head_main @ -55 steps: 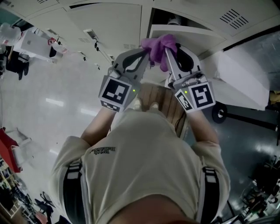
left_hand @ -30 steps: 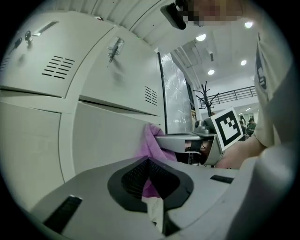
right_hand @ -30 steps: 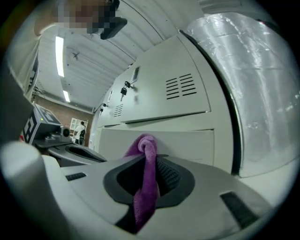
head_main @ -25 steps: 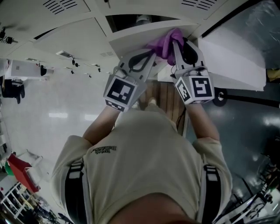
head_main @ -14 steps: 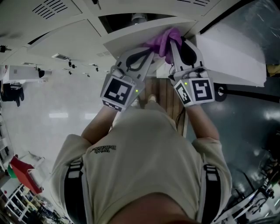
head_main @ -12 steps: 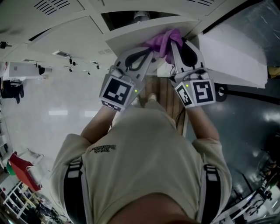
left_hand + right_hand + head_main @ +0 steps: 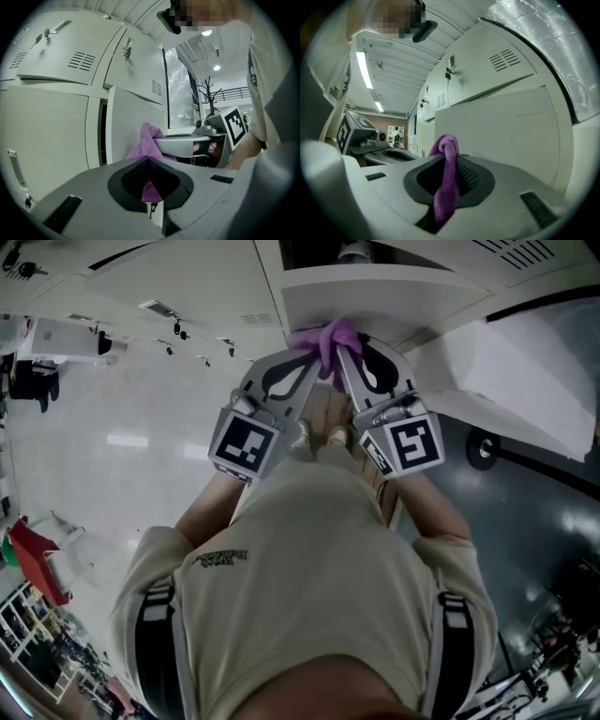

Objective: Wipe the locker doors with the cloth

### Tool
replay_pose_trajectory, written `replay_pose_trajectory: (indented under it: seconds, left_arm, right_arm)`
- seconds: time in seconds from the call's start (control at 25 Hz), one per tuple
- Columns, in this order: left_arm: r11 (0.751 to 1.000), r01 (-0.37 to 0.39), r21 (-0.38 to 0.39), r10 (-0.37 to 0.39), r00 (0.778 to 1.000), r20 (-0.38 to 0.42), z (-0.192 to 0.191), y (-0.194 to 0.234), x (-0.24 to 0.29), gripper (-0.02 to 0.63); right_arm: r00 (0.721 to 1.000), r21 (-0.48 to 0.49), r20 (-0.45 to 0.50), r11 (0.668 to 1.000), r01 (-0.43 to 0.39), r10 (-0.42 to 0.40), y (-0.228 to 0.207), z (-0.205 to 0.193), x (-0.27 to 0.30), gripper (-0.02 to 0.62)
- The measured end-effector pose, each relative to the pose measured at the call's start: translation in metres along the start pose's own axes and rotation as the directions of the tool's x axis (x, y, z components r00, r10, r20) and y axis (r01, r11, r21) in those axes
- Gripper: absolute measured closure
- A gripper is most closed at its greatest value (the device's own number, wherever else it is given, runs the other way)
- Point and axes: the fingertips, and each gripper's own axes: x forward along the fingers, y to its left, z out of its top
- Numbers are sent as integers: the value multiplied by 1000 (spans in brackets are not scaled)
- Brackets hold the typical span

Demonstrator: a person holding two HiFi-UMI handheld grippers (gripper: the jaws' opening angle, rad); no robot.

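Note:
A purple cloth [image 7: 328, 337] is bunched between both grippers and pressed against the open white locker door [image 7: 375, 292]. My left gripper [image 7: 307, 357] is shut on the purple cloth [image 7: 146, 152], which pokes out past its tips against the door [image 7: 129, 124]. My right gripper [image 7: 345, 351] is shut on the same cloth [image 7: 446, 178], a fold hanging down through its jaws, with the door panel [image 7: 506, 136] close ahead. The cloth's contact with the door is hidden by the jaws.
White locker fronts with vents and key locks [image 7: 70, 56] stand left of the open door. A dark locker opening [image 7: 323, 251] shows above it. A white slanted panel [image 7: 511, 381] lies to the right, over a dark floor [image 7: 525, 521]. Light glossy floor [image 7: 112, 446] spreads left.
Both grippers, holding the cloth, have shifted left and slightly down along the open door, away from its right corner. Both stay shut on the cloth.

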Motion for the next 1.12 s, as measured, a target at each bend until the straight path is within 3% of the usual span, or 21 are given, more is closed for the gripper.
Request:
replay_pose_trajectory:
  seconds: [0.28, 0.48, 0.84, 1.12]
  left_arm:
    - [996, -91, -1, 91, 996, -23, -28, 25, -17, 606]
    - [995, -102, -1, 102, 995, -24, -33, 32, -17, 606]
    - [1000, -8, 21, 9, 1000, -27, -29, 14, 14, 606]
    - [995, 91, 31, -89, 995, -45, -31, -13, 52, 606]
  right_arm:
    - [997, 12, -47, 998, -61, 61, 20, -28, 27, 548]
    - [998, 10, -49, 999, -44, 44, 17, -36, 34, 548]
    - [995, 8, -50, 996, 89, -89, -24, -41, 15, 548]
    - [967, 29, -67, 968, 249, -247, -72, -49, -12, 548]
